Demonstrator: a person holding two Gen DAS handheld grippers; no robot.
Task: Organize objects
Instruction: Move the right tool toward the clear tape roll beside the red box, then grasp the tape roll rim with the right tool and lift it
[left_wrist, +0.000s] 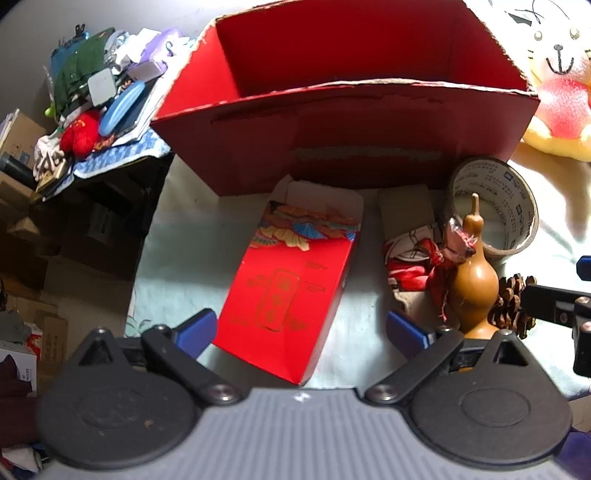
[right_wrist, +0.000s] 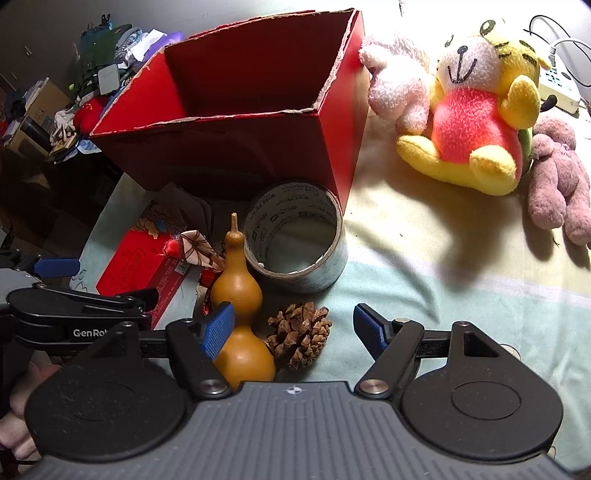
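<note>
Both your grippers are spread wide and holding nothing: the left gripper (left_wrist: 301, 328) straddles the flat red printed gift carton (left_wrist: 291, 280) lying in front of the big open red cardboard box (left_wrist: 343, 155), the right gripper (right_wrist: 293, 328) brackets the brown pine cone (right_wrist: 300, 332). Risk on the right: its left finger (right_wrist: 218, 326) sits right against the upright tan wooden gourd (right_wrist: 240, 317), so closing could tip it into the grey printed tape roll (right_wrist: 299, 251). On the left, the carton looks wide and slick; a shallow pinch may slip.
</note>
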